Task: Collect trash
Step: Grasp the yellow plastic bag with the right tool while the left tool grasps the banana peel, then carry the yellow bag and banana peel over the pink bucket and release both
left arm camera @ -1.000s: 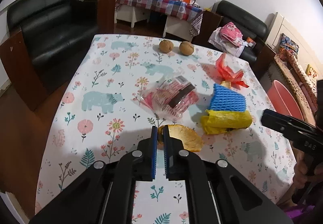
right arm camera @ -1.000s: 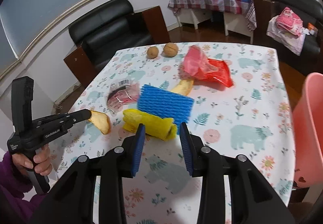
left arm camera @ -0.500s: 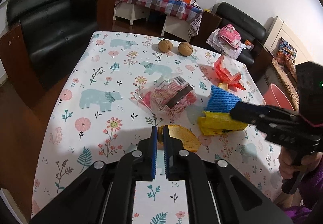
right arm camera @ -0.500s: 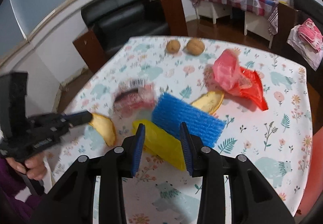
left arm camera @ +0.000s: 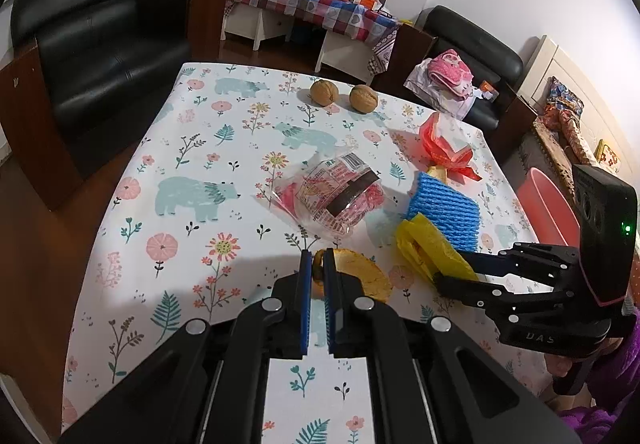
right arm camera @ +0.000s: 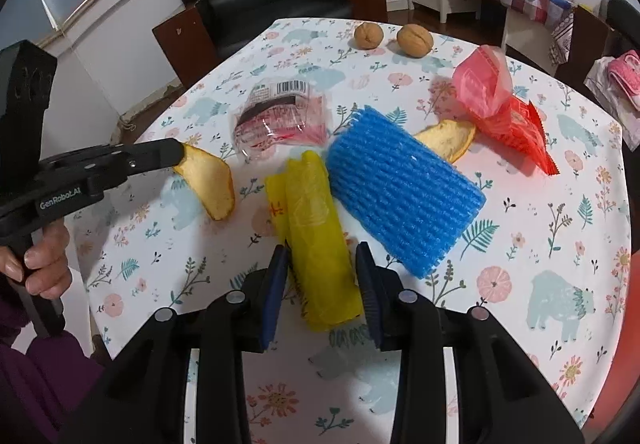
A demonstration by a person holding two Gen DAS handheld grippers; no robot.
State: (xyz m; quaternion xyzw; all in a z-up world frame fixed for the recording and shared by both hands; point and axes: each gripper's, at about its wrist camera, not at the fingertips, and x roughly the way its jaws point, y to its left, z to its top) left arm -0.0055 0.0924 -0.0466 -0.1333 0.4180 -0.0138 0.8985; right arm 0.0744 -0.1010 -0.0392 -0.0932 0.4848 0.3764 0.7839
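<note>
The bench (left arm camera: 132, 228) wears a white cloth with bears, flowers and leaves on it. Bits of trash lie in the middle of it.

The left gripper (left arm camera: 316, 266) is closed tight on one end of a curved yellow fruit peel (left arm camera: 368, 276). The rest of the peel sticks out to the right, over the cloth. In the right wrist view the same gripper (right arm camera: 176, 155) comes in from the left and pinches the peel (right arm camera: 212, 187) at its tip.

The right gripper (right arm camera: 322, 264) has its blue pads wide apart, one on each side of a rolled yellow plastic bag (right arm camera: 316, 240). The pads are close to the bag, and I cannot tell if they touch it. In the left wrist view this gripper (left arm camera: 452, 272) reaches in from the right, at the bag (left arm camera: 428, 244).

A blue foam net sleeve (right arm camera: 400, 195) lies just right of the yellow bag, touching it. A clear crinkly wrapper with red print and a dark band (right arm camera: 280, 115) sits behind the bag. A red plastic wrapper (right arm camera: 504, 111) lies crumpled to the far right. A second yellow peel (right arm camera: 448, 135) pokes out between the blue sleeve and the red wrapper.

Two brown walnuts (right arm camera: 394, 37) sit side by side at the far edge of the bench.

A pink plastic bin (left arm camera: 544, 207) stands beside the bench on the right.
</note>
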